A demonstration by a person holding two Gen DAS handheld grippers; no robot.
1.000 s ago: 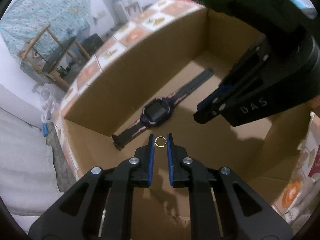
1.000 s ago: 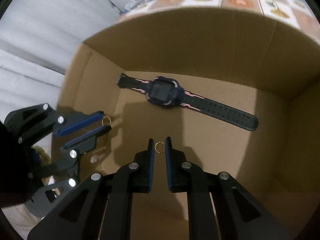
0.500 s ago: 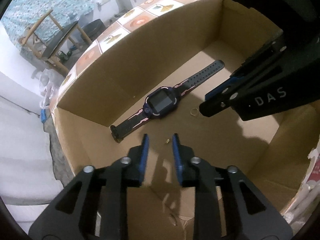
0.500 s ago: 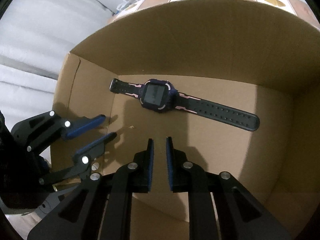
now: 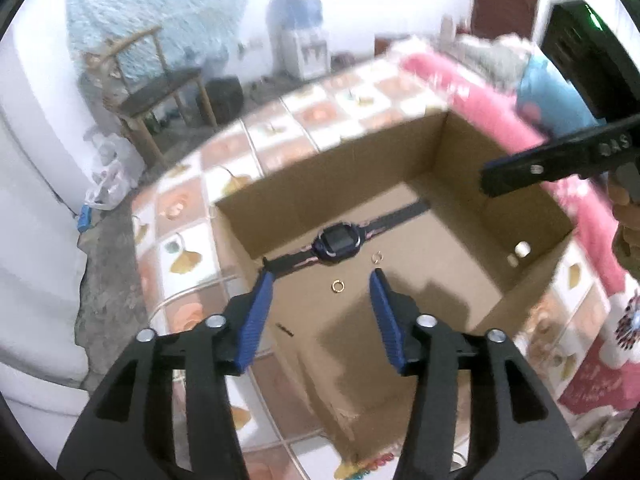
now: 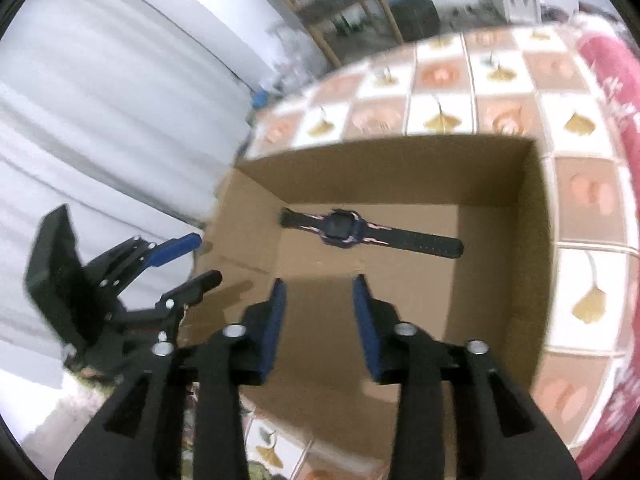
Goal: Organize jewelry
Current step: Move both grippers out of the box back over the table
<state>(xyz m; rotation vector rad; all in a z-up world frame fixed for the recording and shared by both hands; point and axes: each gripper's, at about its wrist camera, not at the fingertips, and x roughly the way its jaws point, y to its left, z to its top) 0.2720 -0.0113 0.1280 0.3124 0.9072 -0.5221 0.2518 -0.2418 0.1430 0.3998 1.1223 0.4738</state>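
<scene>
An open cardboard box (image 5: 328,168) (image 6: 536,240) stands on a tiled tabletop. On its floor lie a dark watch (image 5: 338,242) (image 6: 344,230), a small gold ring (image 5: 338,286) and a second ring (image 5: 377,257). My left gripper (image 5: 320,280) hangs above the box, its jaws opening with nothing between them; the gold ring lies far below the gap. My right gripper (image 6: 319,286) is also above the box, its jaws opening and empty. Each gripper shows in the other's view, the right gripper (image 5: 560,160) at upper right and the left gripper (image 6: 188,260) at left.
The tabletop (image 6: 440,116) has orange and leaf-patterned tiles. A pink cloth (image 5: 480,92) lies beyond the box. Two small white objects (image 5: 520,250) sit in a box corner. A wooden chair (image 5: 156,88) and a water dispenser (image 5: 300,32) stand farther off.
Both grippers let go of their rings, which now lie on the box floor, and opened. Both have risen out of the box and pulled back.
</scene>
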